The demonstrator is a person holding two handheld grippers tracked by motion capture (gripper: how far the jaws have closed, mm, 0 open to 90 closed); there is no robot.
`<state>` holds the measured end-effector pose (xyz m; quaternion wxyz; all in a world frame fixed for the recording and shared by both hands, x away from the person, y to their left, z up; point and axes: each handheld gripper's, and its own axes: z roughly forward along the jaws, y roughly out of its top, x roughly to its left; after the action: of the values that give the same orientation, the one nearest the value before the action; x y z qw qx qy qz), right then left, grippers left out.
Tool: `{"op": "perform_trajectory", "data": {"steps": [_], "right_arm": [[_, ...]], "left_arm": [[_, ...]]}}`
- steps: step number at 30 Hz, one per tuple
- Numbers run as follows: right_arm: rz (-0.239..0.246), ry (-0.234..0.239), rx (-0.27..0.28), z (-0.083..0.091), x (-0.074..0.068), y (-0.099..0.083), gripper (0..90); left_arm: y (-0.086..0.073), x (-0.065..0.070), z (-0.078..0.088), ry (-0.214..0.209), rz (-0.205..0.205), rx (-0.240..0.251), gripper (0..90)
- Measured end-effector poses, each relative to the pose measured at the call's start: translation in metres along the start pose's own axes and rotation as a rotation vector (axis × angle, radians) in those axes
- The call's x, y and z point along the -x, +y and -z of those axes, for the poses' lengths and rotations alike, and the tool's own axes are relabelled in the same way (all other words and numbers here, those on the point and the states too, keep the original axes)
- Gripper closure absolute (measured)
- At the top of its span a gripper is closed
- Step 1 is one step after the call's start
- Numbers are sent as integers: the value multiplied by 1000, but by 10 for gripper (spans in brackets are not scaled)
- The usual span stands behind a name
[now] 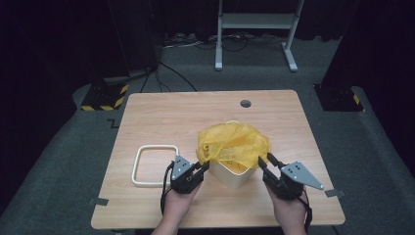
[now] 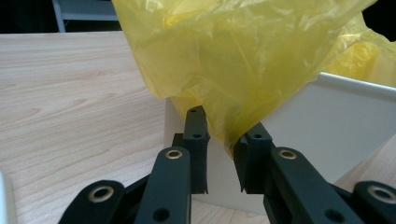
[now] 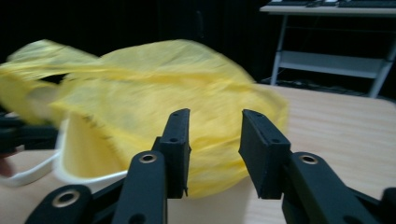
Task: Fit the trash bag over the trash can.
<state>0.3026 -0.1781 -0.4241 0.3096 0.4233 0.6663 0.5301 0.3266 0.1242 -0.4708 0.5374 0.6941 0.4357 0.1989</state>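
i'm working the yellow bag (image 1: 234, 144) over the white bin (image 1: 234, 175) near the middle of the table (image 1: 161, 110). my left gripper (image 1: 205, 165) has its jaws spread, a corner of the film hanging between them, unpinched. my right gripper (image 1: 263, 161) is also parted — nothing clasped, the bag just ahead. risk as i see it: the loose film slips off the rim, or a tug tips the light bin toward the white frame (image 1: 155, 165).

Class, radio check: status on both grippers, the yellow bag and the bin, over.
Left gripper open, bag edge between its jaws. Right gripper open, at the bag. Bag draped over white bin. White frame lies left, clear of the work.
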Motion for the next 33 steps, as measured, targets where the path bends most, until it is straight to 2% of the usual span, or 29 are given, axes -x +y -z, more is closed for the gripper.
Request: {"op": "perform_trajectory", "data": {"steps": [3,5,9,12,13,16,17,20,28,29,30,33], "right_arm": [[3,18,-10,-1,-7,-6,590],[-24,49,-17,-3,-9,-12,567],[-36,57,-20,-4,-9,-12,552],[-26,60,-7,-1,-12,-11,546],[-6,69,4,3,-17,-11,548],[-2,86,-1,3,-21,-10,552],[3,84,-10,0,-22,-12,581],[-21,99,-6,0,-19,-13,616],[24,80,-45,-8,-12,-18,683],[38,81,-47,-9,-12,-19,685],[76,71,-55,-9,-13,-21,696],[100,74,-66,-12,-13,-24,700]], "left_arm": [[-1,-2,1,-3,16,-1,761],[-1,-3,0,-3,12,-5,773],[-1,-3,-1,-8,13,-8,779],[-1,-3,-1,-10,11,-7,780],[-1,-2,-1,-11,9,-10,784],[-2,-2,-2,-10,9,-12,798],[-2,-1,-2,-10,7,-12,815],[-2,-2,-2,-11,7,-13,816],[-1,-2,-3,-16,13,-18,816],[-1,-3,-3,-16,16,-18,815],[-1,-3,-4,-18,17,-19,815],[-1,-4,-5,-19,13,-23,817]]}}
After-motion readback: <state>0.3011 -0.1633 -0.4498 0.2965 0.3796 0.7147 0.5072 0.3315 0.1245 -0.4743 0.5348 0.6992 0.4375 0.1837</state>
